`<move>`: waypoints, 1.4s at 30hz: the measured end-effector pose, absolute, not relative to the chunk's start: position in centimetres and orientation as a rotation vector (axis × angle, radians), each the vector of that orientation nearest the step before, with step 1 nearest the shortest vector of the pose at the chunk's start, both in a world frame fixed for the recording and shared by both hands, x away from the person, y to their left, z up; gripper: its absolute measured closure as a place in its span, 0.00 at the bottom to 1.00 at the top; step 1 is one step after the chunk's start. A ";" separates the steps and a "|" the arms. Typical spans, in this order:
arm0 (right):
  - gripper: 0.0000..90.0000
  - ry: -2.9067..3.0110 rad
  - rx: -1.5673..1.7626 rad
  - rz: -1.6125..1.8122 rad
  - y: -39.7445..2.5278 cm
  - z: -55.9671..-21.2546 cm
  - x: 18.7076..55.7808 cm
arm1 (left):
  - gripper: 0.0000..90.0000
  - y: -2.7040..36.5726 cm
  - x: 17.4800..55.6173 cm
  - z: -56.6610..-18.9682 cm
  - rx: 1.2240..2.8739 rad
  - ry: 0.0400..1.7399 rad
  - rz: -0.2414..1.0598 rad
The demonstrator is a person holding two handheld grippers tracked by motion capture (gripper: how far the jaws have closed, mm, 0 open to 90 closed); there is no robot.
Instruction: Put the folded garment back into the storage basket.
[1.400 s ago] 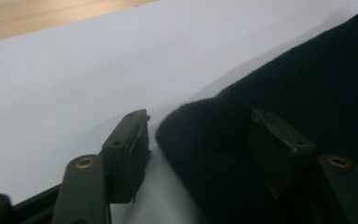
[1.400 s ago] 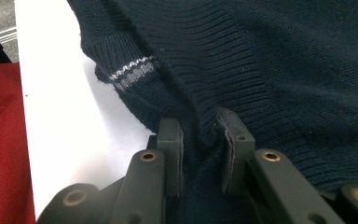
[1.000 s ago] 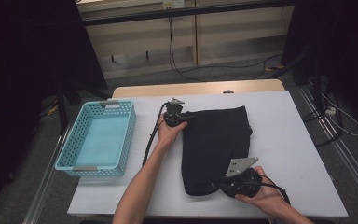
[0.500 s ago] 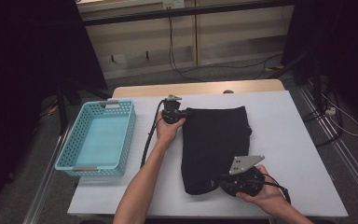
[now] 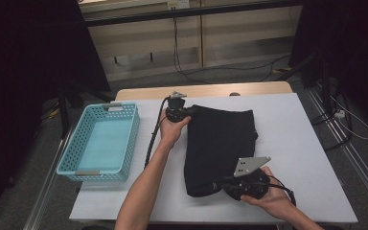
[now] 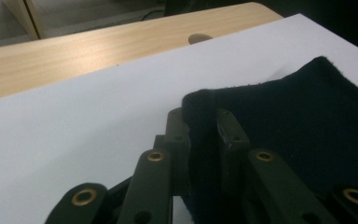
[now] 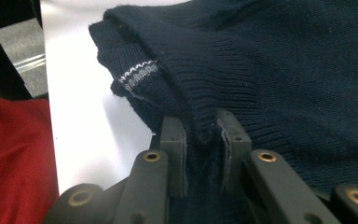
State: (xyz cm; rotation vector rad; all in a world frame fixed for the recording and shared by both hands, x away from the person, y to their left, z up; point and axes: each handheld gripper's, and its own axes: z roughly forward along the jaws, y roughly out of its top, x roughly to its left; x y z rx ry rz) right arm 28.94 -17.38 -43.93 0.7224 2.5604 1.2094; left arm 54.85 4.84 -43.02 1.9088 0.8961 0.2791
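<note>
Dark knit garment (image 5: 220, 143) lies folded flat on white table (image 5: 292, 124). L gripper (image 6: 200, 135) pinches its far corner, cloth edge squeezed btwn the fingers (image 6: 177, 140). R gripper (image 7: 203, 140) clamps the ribbed hem at the near end; striped cuff (image 7: 137, 74) sits just beyond its fingertips, to the left. Turquoise basket (image 5: 76, 170), well left of L gripper's fingers, is empty.

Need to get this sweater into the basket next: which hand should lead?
Left, probably. The left tongs grip the sweater on the side toward the basket; the right tongs hold its near edge, farther away.
</note>
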 end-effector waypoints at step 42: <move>0.85 2.475 0.613 1.346 -15.1 -39.5 29.7 | 0.88 7.6 54.6 -37.5 1.864 0.853 0.338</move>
